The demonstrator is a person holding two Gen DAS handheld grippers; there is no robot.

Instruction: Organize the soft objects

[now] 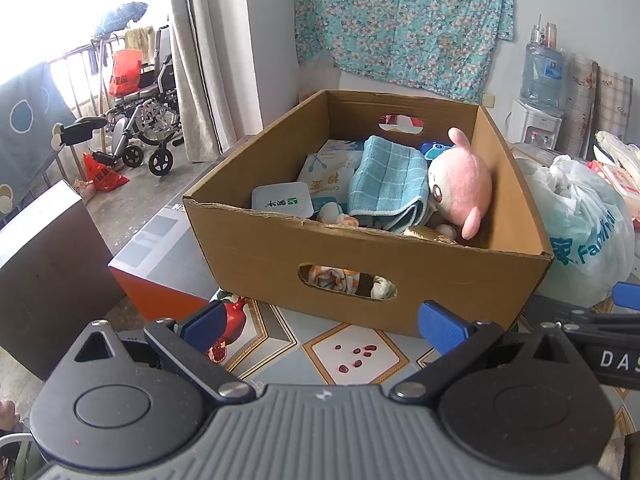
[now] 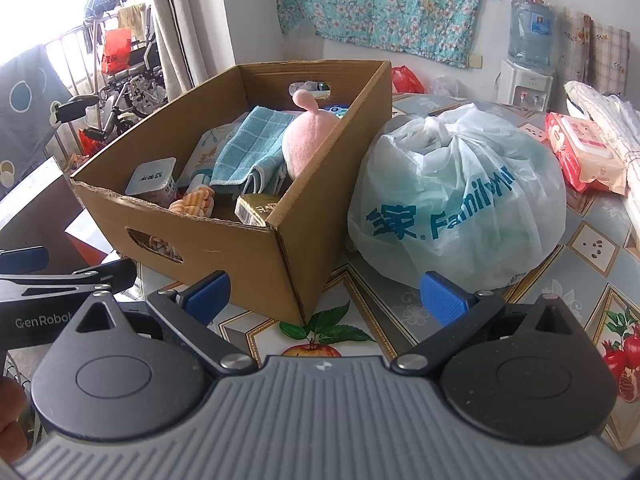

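Note:
A cardboard box (image 1: 256,248) (image 2: 256,256) stands on the patterned table. Inside lie a pink plush toy (image 1: 464,184) (image 2: 308,136), a folded blue checked towel (image 1: 388,176) (image 2: 252,148), wipe packs (image 1: 328,168), a white lidded tub (image 1: 282,200) (image 2: 154,178) and a small striped orange soft toy (image 2: 194,202). My left gripper (image 1: 322,326) is open and empty, just short of the box's near wall. My right gripper (image 2: 324,292) is open and empty at the box's near right corner. The left gripper also shows at the left edge of the right wrist view (image 2: 60,276).
A tied white plastic bag (image 2: 460,200) (image 1: 580,216) lies right of the box. A pink wipes pack (image 2: 584,156) and folded white cloth (image 2: 604,112) lie at the far right. A water dispenser (image 2: 528,60) stands behind. An orange cabinet (image 1: 160,276) sits left of the table.

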